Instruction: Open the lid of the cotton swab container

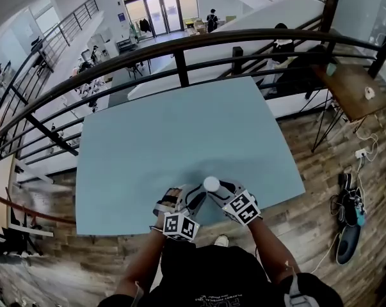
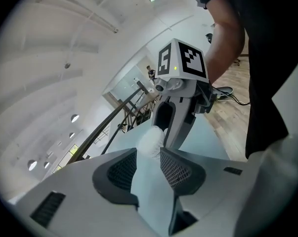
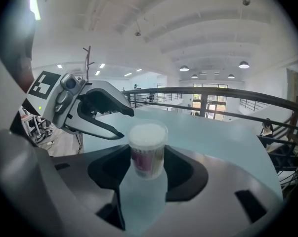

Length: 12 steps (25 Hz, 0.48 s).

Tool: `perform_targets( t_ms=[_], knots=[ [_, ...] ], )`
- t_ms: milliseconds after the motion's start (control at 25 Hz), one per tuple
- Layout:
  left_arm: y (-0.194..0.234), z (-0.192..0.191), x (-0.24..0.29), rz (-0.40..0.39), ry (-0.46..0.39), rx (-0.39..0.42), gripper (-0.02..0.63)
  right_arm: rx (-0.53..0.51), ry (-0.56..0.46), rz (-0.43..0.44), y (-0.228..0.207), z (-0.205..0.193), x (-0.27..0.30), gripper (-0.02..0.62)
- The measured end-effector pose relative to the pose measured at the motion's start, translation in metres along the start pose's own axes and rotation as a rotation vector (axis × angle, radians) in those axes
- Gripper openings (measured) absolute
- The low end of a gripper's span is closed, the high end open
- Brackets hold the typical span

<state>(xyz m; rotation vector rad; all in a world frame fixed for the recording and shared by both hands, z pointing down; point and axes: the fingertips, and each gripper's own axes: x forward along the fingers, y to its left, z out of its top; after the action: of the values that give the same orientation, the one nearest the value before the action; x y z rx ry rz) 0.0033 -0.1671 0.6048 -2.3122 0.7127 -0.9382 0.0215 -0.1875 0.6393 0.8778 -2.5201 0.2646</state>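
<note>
Cotton swab container (image 1: 211,184) is seen upright near the 6 o'clock edge of the table (image 1: 180,126). Its lid (image 3: 148,132) is still seated, so the opening is judged not yet done; only the bracing is in place. At its 7 o'clock the left gripper (image 2: 149,158) is held with jaws apart, nothing pressed between them, the white top just beyond their tips. At its 4 o'clock the right gripper (image 3: 148,167) is clamped on the container's body. Counted: one container, one lid, two grippers, one table.
</note>
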Motion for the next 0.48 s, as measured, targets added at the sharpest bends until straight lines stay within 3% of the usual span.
perform_targets(
  t_ms=[480],
  knots=[
    [0.0059,0.0009,-0.0019,-0.011,0.011,0.072,0.158,-0.089,0.012,0.008,0.0097,0.0071,0.0027,0.218]
  ],
)
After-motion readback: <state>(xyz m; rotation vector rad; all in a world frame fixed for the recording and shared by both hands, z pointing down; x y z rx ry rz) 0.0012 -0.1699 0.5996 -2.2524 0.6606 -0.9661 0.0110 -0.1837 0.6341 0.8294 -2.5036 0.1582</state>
